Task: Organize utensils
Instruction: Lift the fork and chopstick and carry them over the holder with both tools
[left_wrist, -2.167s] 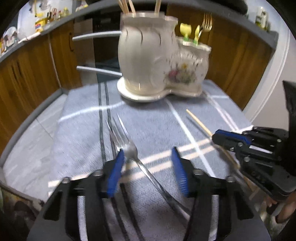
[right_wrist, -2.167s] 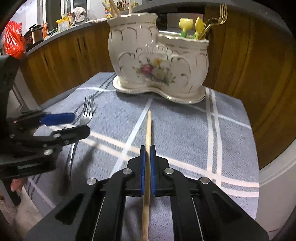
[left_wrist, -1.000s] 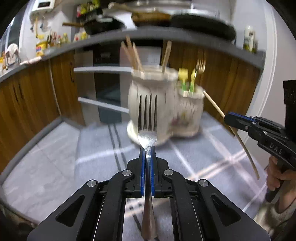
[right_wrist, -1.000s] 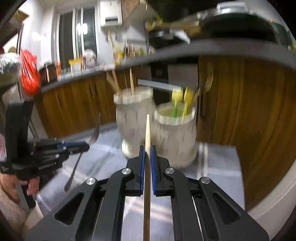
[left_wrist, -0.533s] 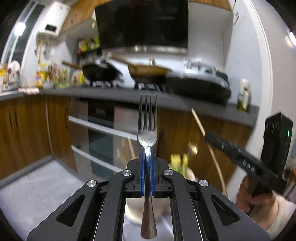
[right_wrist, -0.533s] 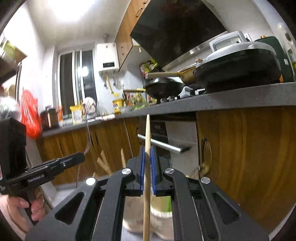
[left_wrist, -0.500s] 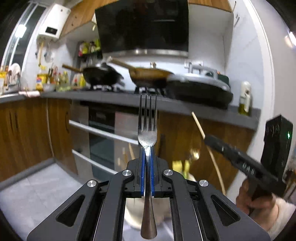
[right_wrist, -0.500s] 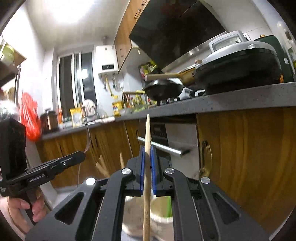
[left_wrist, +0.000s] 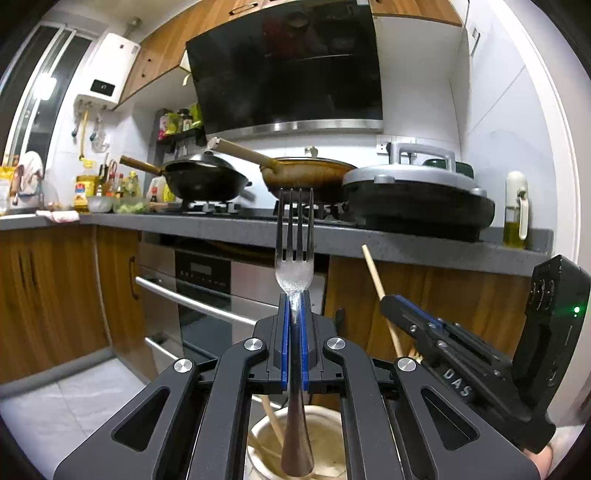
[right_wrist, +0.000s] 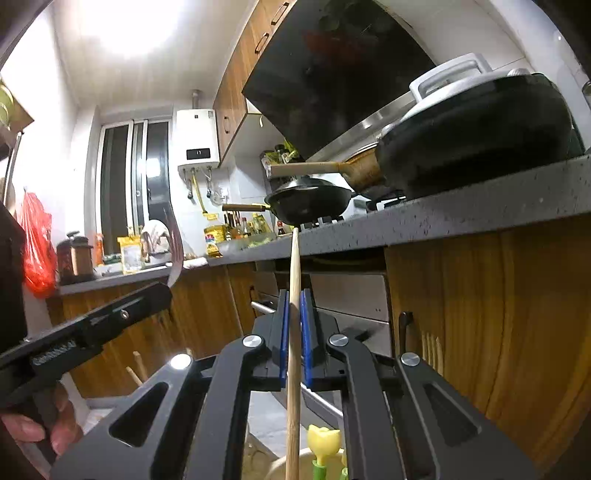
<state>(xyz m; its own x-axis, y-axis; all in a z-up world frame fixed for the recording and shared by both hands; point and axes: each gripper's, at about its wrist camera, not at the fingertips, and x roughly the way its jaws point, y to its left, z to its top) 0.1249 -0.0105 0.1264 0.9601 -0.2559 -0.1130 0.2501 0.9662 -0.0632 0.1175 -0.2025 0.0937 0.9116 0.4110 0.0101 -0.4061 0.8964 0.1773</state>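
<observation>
My left gripper (left_wrist: 293, 306) is shut on a steel fork (left_wrist: 294, 236) held upright, tines up. Its handle end hangs over the mouth of the cream ceramic holder (left_wrist: 325, 417), which has wooden chopsticks (left_wrist: 271, 421) in it. My right gripper (right_wrist: 294, 299) is shut on a wooden chopstick (right_wrist: 294, 266), held upright above the holder's smaller compartment (right_wrist: 277, 467) with yellow-topped utensils (right_wrist: 323, 439). The right gripper (left_wrist: 393, 302) with its chopstick (left_wrist: 376, 280) also shows in the left wrist view. The left gripper (right_wrist: 162, 291) with the fork (right_wrist: 176, 251) shows in the right wrist view.
A grey kitchen counter (left_wrist: 229, 225) with a stove, a black wok (left_wrist: 205, 181), a brown pan (left_wrist: 310, 177) and a covered griddle (left_wrist: 417, 195) runs behind. An oven (left_wrist: 207, 291) and wooden cabinets (left_wrist: 48, 295) are below. A black range hood (left_wrist: 291, 66) hangs above.
Both grippers have risen from the cloth-covered table and tilted up, carrying the fork and the chopstick. They now hold them upright over the ceramic holder, which has dropped to the bottom edge of both views.
</observation>
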